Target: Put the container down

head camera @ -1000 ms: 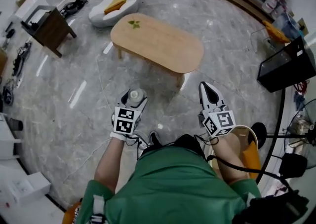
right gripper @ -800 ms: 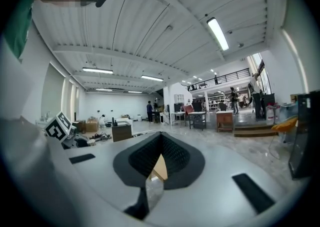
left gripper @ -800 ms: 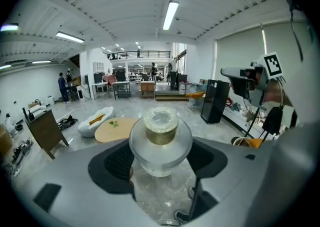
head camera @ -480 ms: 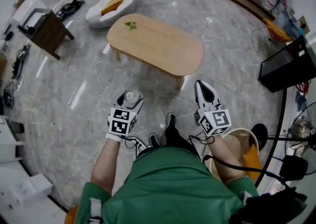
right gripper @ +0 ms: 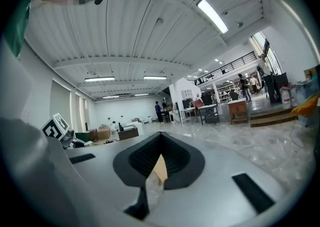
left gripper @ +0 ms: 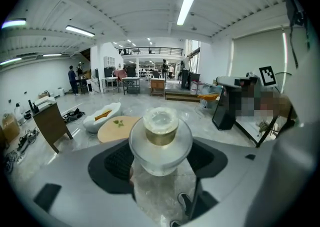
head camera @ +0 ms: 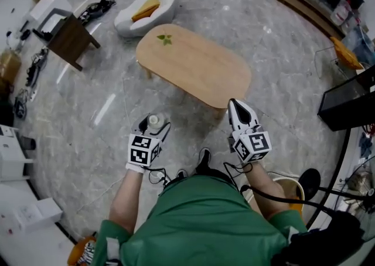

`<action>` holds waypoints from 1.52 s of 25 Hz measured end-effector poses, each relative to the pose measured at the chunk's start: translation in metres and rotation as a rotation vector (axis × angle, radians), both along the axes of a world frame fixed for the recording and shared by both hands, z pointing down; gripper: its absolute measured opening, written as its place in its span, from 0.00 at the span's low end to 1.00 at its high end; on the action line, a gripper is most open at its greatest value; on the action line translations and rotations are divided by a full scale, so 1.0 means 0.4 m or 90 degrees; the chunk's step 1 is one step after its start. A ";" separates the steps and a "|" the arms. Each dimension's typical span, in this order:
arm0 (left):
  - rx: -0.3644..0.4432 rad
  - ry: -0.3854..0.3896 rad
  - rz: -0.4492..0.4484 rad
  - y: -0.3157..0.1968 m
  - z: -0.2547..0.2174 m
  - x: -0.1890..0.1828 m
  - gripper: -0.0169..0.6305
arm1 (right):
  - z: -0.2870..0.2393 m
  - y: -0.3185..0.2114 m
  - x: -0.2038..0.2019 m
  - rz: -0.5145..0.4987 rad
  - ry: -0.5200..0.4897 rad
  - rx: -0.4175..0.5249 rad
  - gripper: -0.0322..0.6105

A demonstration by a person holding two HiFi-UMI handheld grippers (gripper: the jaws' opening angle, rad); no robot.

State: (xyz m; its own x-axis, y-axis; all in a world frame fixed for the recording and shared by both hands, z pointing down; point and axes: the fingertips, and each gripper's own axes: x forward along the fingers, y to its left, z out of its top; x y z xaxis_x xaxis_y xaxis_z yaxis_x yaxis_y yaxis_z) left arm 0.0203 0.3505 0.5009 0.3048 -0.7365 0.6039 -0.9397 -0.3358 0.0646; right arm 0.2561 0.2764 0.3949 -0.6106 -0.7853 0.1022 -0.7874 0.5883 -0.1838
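Left gripper (head camera: 154,127) is clamped on the container (left gripper: 160,143), one jaw on each side of its round shoulder. The capped top pokes up past the tips, so it's riding upright and shouldn't tip while carried. It sits lower left of centre in the head view, up in the air over bare floor (head camera: 88,142), so it's nowhere near put down yet. Right gripper (head camera: 236,109) has its jaws pressed together with nothing between them. It's held out in front at lower right of centre, and my guess is it's just along for the ride. The table (head camera: 193,65) fills the middle of the head view just above both grippers. It's bare apart from a small green leaf mark (head camera: 166,39) near its upper left end, so it looks like the obvious landing spot. The person would need to reach forward and lower the base flat before letting the jaws part. As for contents, the container is clear with a brownish neck band and a see-through cap on top. I can't honestly tell if anything's inside, though it looks pretty empty to me. Up at upper left there's a white lounger (head camera: 132,21) with an orange cushion (head camera: 146,8) lying in its hollow.
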 end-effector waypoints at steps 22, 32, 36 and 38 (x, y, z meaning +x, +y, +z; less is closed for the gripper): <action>-0.014 -0.007 -0.088 -0.281 0.029 -0.135 0.54 | 0.029 -0.377 -0.155 -0.074 -0.003 -0.011 0.07; -0.027 0.004 -0.058 -0.502 0.074 -0.389 0.54 | 0.028 -0.574 -0.393 -0.043 0.034 -0.006 0.07; -0.031 0.003 -0.038 -0.604 0.090 -0.492 0.54 | 0.033 -0.661 -0.491 -0.022 0.043 -0.011 0.07; -0.031 -0.004 -0.022 -0.648 0.096 -0.531 0.54 | 0.037 -0.695 -0.530 -0.008 0.048 -0.014 0.07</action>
State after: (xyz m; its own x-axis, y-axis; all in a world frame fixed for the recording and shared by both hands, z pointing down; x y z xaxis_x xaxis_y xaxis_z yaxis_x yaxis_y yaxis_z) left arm -0.1922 0.0912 0.5393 0.2757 -0.7166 0.6407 -0.9512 -0.2994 0.0745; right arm 0.0441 -0.0016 0.4097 -0.6107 -0.7744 0.1653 -0.7918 0.5952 -0.1370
